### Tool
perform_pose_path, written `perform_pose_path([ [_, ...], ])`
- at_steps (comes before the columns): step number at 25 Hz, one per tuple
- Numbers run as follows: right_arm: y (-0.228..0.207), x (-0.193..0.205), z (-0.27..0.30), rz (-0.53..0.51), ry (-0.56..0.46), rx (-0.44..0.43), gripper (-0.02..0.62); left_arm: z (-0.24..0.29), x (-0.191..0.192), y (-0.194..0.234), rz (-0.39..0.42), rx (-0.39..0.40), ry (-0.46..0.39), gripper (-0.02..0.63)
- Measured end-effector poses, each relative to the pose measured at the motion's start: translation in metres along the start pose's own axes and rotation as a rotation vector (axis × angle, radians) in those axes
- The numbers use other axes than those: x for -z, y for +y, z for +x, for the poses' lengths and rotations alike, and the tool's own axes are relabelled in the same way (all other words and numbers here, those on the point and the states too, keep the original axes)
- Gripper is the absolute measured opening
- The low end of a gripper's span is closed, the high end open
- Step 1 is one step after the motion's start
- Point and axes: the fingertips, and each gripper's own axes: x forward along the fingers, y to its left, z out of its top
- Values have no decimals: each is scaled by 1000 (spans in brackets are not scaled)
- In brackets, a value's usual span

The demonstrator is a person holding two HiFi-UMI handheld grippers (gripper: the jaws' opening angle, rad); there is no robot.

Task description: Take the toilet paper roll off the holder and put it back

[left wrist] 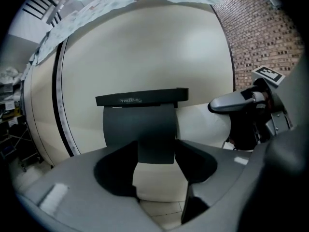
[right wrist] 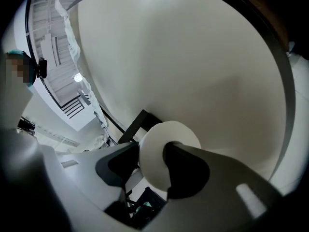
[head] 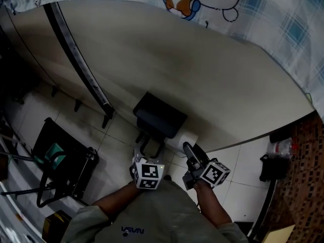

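A black toilet paper holder (head: 158, 114) (left wrist: 140, 122) is fixed to a cream wall panel (head: 167, 54). The white toilet paper roll (head: 180, 139) (right wrist: 161, 149) sits at the holder's right side. My right gripper (head: 189, 152) (right wrist: 152, 164) is shut on the roll: one jaw is inside the core and the other is against the roll's outer side. My left gripper (head: 148, 148) (left wrist: 157, 151) stands open just below the holder. The holder's front plate shows between its jaws, and nothing is gripped. The roll (left wrist: 203, 124) and the right gripper (left wrist: 241, 101) also appear in the left gripper view.
A black strip (head: 76, 54) runs down the wall panel on the left. A black wire rack (head: 63, 161) stands on the tiled floor at lower left. A plastic bottle (head: 281, 148) lies at the right by a brick wall (left wrist: 256, 28). A printed cloth (head: 212, 1) hangs over the panel's top.
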Motion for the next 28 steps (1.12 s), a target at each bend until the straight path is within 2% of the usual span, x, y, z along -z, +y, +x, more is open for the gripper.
perform_pose_path([
  [7, 5, 6, 19, 20, 10, -25, 167, -9, 1, 2, -8, 34, -28, 249],
  [16, 13, 15, 52, -26, 39, -30, 166, -14, 0, 2, 5, 78, -43, 245],
  [22, 22, 29, 65, -76, 77, -70, 159, -12, 1, 1, 4, 93, -42, 241],
  [28, 25, 39, 60, -76, 119, -112, 166, -8, 1, -1, 0, 105, -38, 232],
])
